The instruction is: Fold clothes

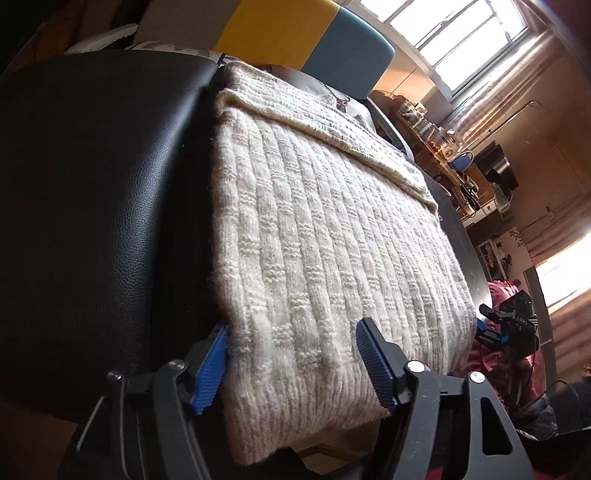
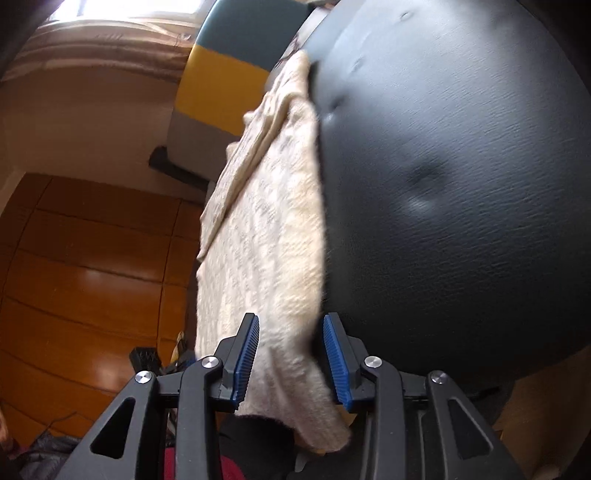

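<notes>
A cream knitted sweater [image 1: 325, 240] lies folded on a black leather seat [image 1: 92, 184], with a folded-over layer along its far side. My left gripper [image 1: 293, 365] is open and straddles the sweater's near hem, a blue pad on each side. In the right wrist view the sweater [image 2: 266, 229] hangs over the edge of the seat [image 2: 461, 184]. My right gripper [image 2: 291, 356] is open around the near corner of the knit, with a dark gap at the right pad. The left wrist view also shows the right gripper [image 1: 506, 328] at the sweater's right edge.
A yellow and teal cushion [image 1: 295, 33] stands behind the seat. A cluttered shelf [image 1: 443, 147] runs along the wall under a bright window. Pink cloth [image 1: 495, 291] lies beyond the right gripper. Wooden floor [image 2: 74, 277] lies left of the seat.
</notes>
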The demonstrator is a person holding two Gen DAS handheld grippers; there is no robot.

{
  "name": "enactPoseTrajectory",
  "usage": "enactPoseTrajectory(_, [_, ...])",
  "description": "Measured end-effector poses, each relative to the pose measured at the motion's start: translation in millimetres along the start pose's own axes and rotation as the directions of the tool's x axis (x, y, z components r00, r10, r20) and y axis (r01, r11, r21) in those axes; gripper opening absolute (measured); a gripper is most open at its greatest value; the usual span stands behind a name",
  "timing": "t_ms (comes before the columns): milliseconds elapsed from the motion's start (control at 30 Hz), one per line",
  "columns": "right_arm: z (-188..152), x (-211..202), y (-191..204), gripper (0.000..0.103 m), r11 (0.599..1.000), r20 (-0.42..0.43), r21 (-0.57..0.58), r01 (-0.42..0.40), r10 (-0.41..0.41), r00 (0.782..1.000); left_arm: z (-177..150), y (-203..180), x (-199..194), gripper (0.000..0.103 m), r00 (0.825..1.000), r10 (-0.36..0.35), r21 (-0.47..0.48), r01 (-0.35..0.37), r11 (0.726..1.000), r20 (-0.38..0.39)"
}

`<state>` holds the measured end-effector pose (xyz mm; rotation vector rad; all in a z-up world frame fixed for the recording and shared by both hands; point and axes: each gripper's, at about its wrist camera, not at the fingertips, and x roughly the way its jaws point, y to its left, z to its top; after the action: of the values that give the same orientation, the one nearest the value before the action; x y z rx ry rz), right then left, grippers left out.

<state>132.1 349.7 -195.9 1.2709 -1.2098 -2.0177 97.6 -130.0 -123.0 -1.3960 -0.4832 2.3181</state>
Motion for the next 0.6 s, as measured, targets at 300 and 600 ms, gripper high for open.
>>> enactPoseTrajectory(300, [-5,33,14,0.037,0.996,-0.085,-0.069,-0.052,0.046,0.995,-5,-22,11,0.082,0.994,0.108,0.133,-0.11,0.985,0.022])
enactPoseTrajectory(600, [-17,25,32,0.012,0.963,-0.06,-0.224,0.151,-0.168,0.984,1,13,1,0.01,0.991,0.123,-0.004,-0.123,0.992,0.051])
